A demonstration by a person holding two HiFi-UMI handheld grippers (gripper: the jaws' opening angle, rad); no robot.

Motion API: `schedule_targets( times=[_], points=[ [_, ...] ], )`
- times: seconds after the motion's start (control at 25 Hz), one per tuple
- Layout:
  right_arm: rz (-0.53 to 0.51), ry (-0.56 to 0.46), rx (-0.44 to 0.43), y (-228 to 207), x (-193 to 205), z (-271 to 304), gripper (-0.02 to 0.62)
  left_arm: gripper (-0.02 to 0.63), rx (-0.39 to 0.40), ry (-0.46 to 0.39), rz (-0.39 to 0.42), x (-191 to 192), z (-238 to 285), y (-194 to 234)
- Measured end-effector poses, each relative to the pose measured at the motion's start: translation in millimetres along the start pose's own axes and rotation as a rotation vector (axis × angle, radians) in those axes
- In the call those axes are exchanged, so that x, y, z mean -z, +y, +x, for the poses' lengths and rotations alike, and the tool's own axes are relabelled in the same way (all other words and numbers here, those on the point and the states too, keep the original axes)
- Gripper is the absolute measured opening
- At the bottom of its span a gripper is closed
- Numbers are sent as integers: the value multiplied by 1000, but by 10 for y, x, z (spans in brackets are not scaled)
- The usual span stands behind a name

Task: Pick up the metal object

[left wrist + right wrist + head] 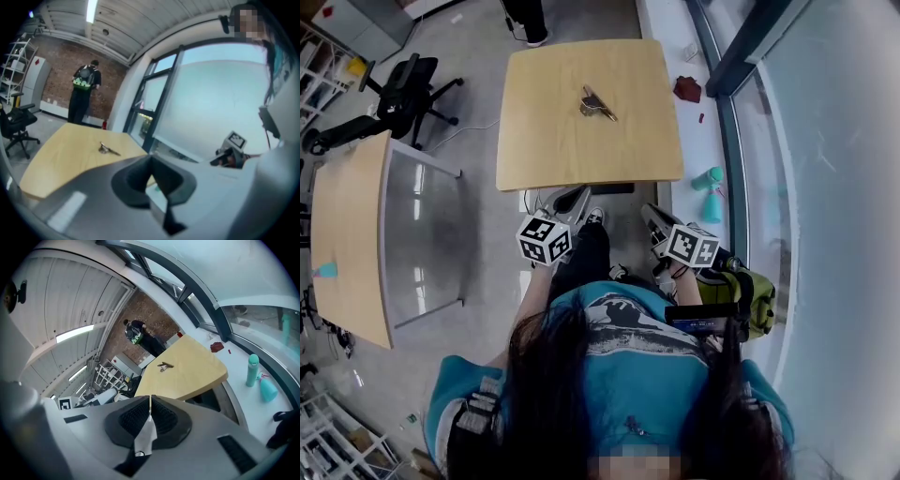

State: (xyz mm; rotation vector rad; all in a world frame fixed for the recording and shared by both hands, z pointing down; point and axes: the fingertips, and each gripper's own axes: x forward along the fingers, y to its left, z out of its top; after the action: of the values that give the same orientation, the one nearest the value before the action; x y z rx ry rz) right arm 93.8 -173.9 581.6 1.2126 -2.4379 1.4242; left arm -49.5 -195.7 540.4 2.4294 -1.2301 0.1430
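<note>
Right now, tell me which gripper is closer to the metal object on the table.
Left, slightly. The left gripper hangs short of the table, just left of the metal object; the right gripper, also short of the table, is farther off to its right.

**Left gripper** (574,197): held low in front of the torso (628,361). Its fingers (132,182) point forward and slightly inward. The two fingers are pressed together at the tips, with nothing between them. The left marker cube (545,240) sits directly behind the fingers. The bare left forearm (528,292) runs back from the cube toward the body.

**Right gripper** (651,212): held about level with the left one and apart from it. Its fingers (130,420) point forward and inward. The fingertips meet, with nothing held. The right marker cube (692,246) sits behind the fingers, nearer the body.
</note>
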Motion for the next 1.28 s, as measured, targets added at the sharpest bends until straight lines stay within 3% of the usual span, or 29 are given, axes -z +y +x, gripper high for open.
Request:
schedule_targets(
  times=[0.16,0.56,0.6,0.72,1.04,1.28],
  points=[
    [28,-49,32,-67,-413,241,19,0,3,13,-4,-236,407,481],
    [87,-97,127,-247,-1066,913,20,19,76,54,-194,-475,1392,1607],
    [94,-99,136,-275,-1100,963,19,97,89,58,-220,-462,1486,1681],
    [110,-101,163,-330,-1190,1099,20,170,105,129,-292,-344,1778,1927],
    [167,-123,248,-500,-1287,1178,20,178,50,282,-519,44,2452,2597],
    [205,-161,296,-602,-1289,1082,19,158,59,366,-585,252,2622,2659]
  ],
)
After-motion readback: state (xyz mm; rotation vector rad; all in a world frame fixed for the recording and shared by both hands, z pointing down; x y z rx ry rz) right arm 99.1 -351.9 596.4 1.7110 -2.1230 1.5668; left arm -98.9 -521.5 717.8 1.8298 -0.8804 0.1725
